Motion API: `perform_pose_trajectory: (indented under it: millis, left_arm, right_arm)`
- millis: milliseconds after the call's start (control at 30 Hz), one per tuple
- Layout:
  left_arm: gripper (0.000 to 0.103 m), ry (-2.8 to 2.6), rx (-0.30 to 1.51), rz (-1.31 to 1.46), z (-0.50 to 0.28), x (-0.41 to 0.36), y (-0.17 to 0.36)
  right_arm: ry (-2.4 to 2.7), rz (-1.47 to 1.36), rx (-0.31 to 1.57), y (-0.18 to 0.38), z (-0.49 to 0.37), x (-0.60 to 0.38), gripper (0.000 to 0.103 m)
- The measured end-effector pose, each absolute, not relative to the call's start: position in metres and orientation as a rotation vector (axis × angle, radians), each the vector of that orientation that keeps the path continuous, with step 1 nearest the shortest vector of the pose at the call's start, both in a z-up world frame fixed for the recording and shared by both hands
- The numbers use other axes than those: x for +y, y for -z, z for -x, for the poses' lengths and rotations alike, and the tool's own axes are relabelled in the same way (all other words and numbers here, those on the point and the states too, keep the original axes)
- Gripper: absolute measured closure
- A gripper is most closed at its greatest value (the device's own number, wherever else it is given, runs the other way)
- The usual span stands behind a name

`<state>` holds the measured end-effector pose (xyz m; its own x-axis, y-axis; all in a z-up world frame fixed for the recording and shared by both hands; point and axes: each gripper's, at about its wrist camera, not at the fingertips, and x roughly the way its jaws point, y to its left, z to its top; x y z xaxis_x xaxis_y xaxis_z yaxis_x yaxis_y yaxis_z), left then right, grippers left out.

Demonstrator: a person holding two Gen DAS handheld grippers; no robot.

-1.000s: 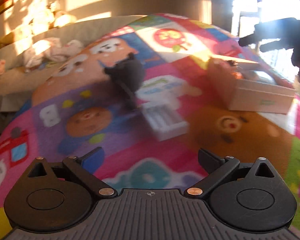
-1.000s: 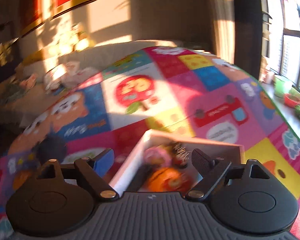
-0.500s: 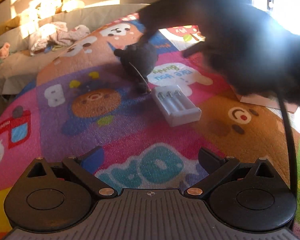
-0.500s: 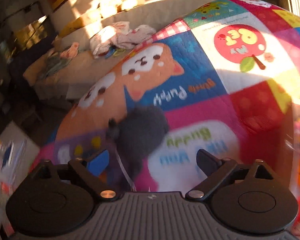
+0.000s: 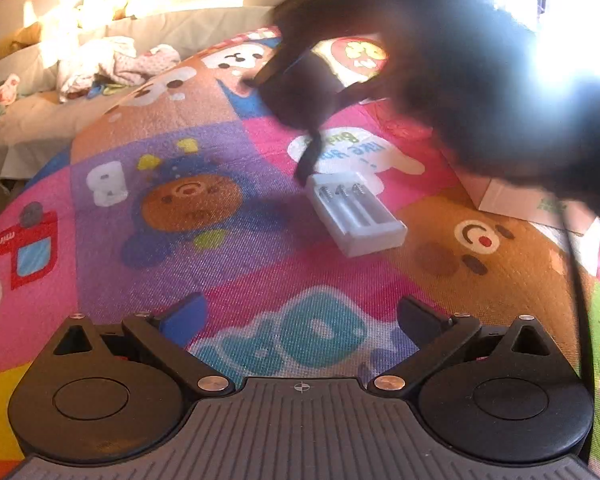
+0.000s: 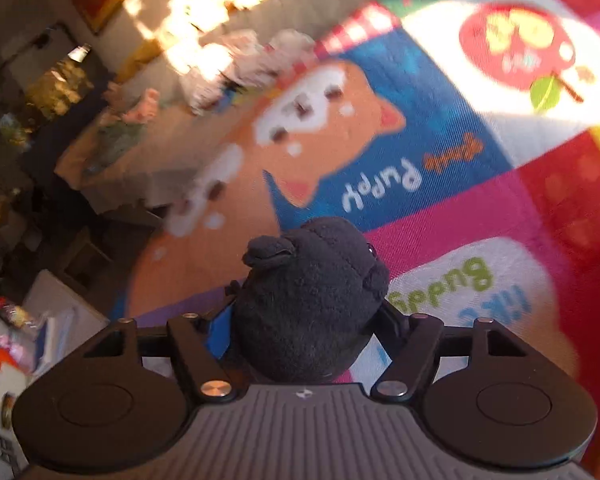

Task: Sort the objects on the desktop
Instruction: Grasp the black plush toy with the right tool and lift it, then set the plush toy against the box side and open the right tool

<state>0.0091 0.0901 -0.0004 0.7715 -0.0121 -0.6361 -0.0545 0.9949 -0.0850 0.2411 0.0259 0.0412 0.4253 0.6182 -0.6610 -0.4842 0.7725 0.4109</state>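
A dark grey plush toy [image 6: 312, 300] sits between the fingers of my right gripper [image 6: 304, 320], whose jaws are closing, with both pads against its sides. In the left wrist view the same plush toy [image 5: 300, 108] appears far out on the mat, with a thin tail hanging below it and the right gripper a dark blur around it. A white battery case [image 5: 356, 216] lies on the colourful play mat [image 5: 228, 264] just in front of the plush. My left gripper [image 5: 300, 312] hovers open above the mat with nothing between its fingers.
A cardboard box [image 5: 532, 204] stands at the right, mostly hidden behind the blurred right gripper. A beige sofa [image 5: 40, 120] with crumpled clothes [image 5: 116, 60] borders the mat's far left. Low sun glares from the windows at the right.
My right gripper swung from above the box over to the plush toy and closed around it. The left gripper stayed almost still.
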Motion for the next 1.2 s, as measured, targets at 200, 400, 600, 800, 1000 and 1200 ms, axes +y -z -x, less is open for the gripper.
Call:
perform_pose_trajectory:
  millis: [200, 400, 600, 800, 1000, 1200]
  left_arm:
    - [0.000, -0.025, 0.690, 0.105, -0.011, 0.092, 0.001]
    - [0.000, -0.033, 0.692, 0.100, -0.010, 0.092, 0.001]
    - [0.000, -0.061, 0.707, 0.062, -0.013, 0.088, 0.002]
    - [0.000, -0.090, 0.712, 0.055, -0.012, 0.087, 0.003]
    - [0.000, -0.077, 0.705, 0.064, -0.014, 0.088, 0.000]
    - [0.000, 0.002, 0.679, 0.141, -0.040, 0.071, -0.013]
  right_arm:
    - [-0.770, -0.097, 0.713, -0.108, -0.154, -0.079, 0.033]
    - [-0.541, 0.332, 0.546, -0.115, -0.063, -0.162, 0.032]
    - [-0.383, 0.637, 0.613, -0.050, -0.049, -0.187, 0.032]
    - [-0.424, 0.785, 0.562, -0.001, -0.052, -0.165, 0.021]
    - [-0.542, 0.549, 0.481, -0.029, -0.034, -0.172, 0.016]
    - [-0.551, 0.223, 0.478, -0.048, 0.002, -0.216, 0.004]
